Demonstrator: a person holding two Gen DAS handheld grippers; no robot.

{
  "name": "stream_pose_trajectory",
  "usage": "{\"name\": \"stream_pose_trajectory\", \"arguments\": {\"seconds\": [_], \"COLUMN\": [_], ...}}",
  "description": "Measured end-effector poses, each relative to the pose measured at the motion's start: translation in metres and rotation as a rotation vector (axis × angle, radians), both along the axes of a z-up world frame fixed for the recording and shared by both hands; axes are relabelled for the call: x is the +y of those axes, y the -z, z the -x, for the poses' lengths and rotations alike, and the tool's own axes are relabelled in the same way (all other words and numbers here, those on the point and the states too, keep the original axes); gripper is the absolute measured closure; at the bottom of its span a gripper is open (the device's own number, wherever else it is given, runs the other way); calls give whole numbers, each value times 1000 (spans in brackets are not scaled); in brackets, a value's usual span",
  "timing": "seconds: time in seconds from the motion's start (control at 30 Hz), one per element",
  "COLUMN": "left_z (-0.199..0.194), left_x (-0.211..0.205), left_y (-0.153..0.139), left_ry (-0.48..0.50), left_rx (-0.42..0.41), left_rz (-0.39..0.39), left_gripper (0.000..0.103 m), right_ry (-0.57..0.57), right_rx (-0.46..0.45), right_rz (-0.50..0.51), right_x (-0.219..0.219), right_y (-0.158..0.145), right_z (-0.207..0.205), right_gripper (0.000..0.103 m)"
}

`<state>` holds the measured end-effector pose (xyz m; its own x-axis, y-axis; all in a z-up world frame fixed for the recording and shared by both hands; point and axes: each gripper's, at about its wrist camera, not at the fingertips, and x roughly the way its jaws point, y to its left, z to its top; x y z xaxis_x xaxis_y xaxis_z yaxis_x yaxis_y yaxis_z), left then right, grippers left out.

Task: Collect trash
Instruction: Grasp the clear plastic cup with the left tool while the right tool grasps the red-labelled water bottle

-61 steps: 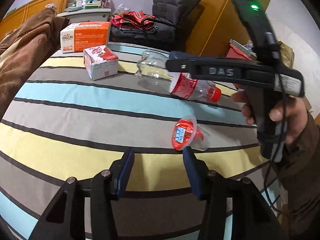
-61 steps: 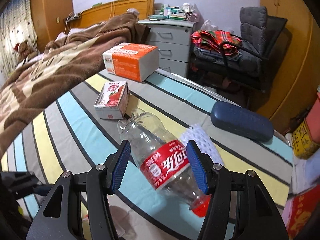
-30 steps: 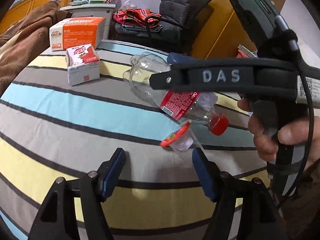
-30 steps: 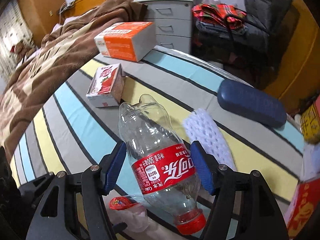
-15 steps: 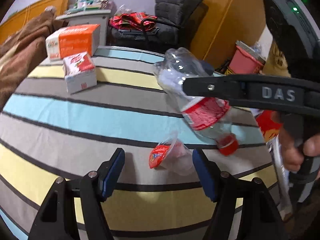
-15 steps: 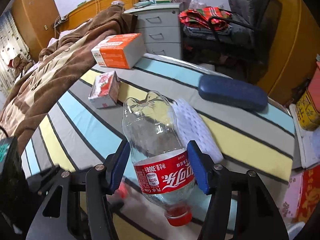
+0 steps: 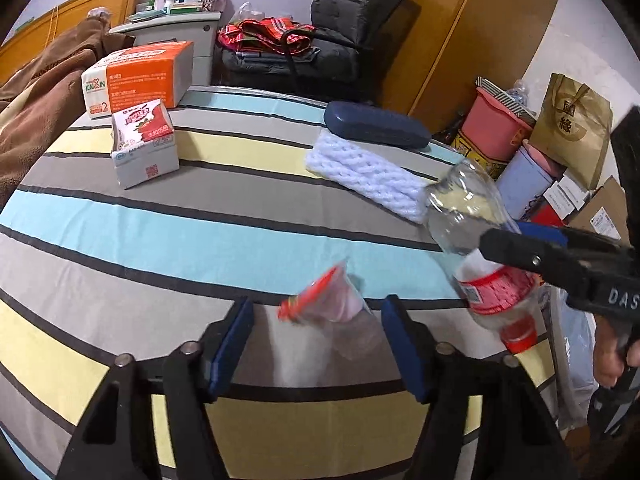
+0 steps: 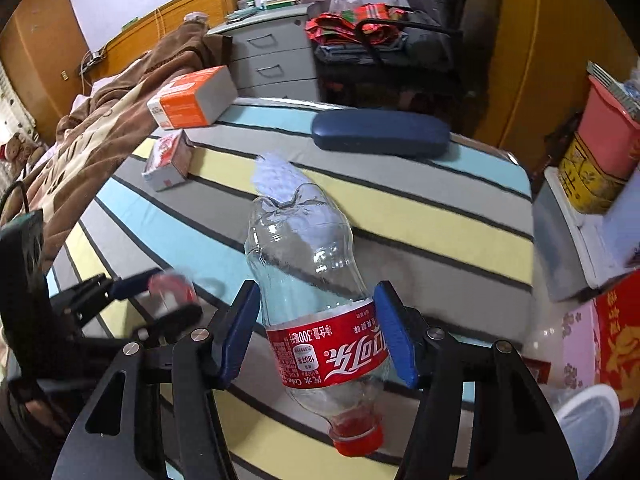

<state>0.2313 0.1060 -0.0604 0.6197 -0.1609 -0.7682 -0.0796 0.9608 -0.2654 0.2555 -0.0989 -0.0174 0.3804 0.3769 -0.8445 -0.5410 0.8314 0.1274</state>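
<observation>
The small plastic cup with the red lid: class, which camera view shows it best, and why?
The left wrist view. The cup lies between the open left gripper fingers, blurred but whole. In the right wrist view, the cup is a small smear at the left, beside the bottle held by the right gripper.

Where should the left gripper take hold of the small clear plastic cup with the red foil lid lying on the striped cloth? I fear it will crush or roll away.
Grip the small clear plastic cup across its wider end, just behind the red foil lid, where the rim likely stiffens the wall. It lies on its side between the open pads of the left gripper, so close in level from both sides, gently.
</observation>
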Motion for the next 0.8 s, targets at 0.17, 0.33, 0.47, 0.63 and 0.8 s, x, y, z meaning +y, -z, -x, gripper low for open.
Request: {"name": "stream_pose_trajectory", "arguments": {"seconds": [0.17,0.33,0.47,0.63,0.8], "left_z": [-4,-7,-9,-16,-18], "left_x": [-1,-4,0,1,-1], "left_y": [2,0,-1,1,0], "left_ry": [3,16,-6,-24,-18], "left_rx": [3,3,0,5,1], "left_rz": [19,6,6,-14,-33], "left_gripper": [67,67,66,65,67], "right_ry": [15,3,-11,-7,-3], "right_rx": [4,-8,-2,4,-1], "right_rz": [-16,16,27,22,27], "right_x": [-9,-11,-10,-10,-10], "right_y": [0,4,9,10,9], "right_z": [6,12,13,13,14], "right_gripper": [42,42,41,41,41]}}
